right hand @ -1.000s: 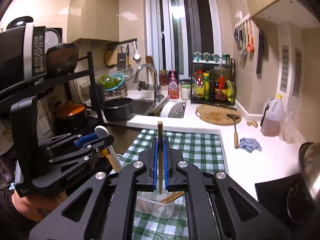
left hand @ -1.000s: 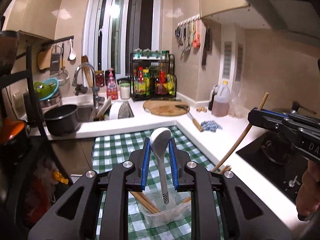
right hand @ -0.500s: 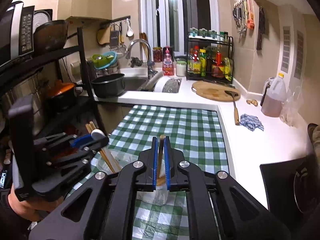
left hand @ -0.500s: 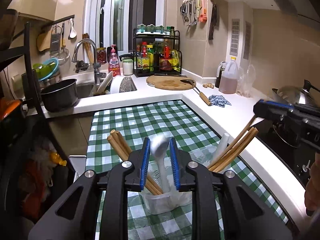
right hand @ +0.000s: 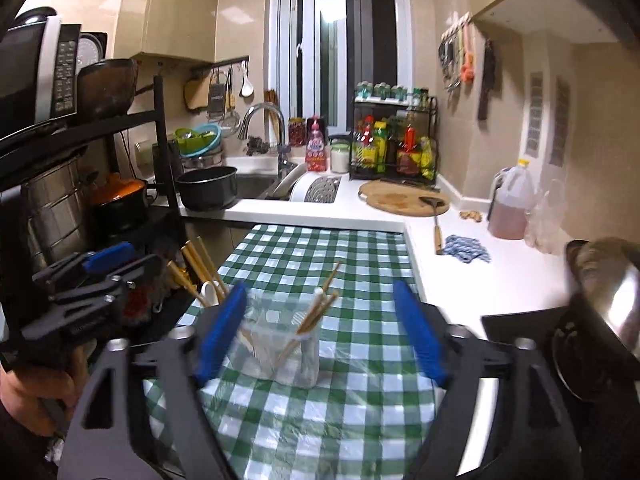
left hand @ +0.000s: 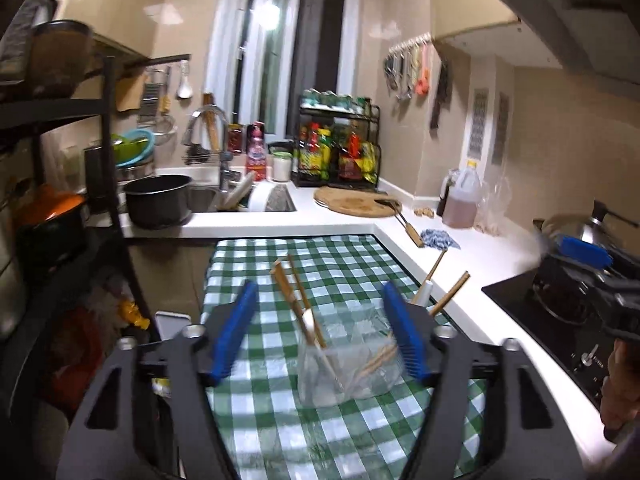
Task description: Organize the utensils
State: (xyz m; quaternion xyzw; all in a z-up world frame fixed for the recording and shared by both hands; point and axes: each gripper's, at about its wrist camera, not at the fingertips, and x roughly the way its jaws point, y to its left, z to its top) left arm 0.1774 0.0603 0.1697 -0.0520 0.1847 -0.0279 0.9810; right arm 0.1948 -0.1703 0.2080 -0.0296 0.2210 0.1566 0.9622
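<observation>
Clear containers: I am counting two, the left container (left hand: pixel 348 372) and the right container (right hand: pixel 288 344), both sitting on the checked cloth (right hand: pixel 320 248).
White spoons: I am seeing one (left hand: pixel 310 320) in the left container and one (left hand: pixel 424 292) at the cloth's right edge.
Chopsticks: I am finding several in each container; blur is keeping me from an exact count.
Grippers: I am working two, the left gripper (left hand: pixel 320 334) and the right gripper (right hand: pixel 320 330), both opening, pressing on nothing.

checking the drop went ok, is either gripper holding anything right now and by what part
Nothing is held. The left gripper and right gripper are both opening with empty fingers; the chopsticks and spoon stand in the clear containers.
</observation>
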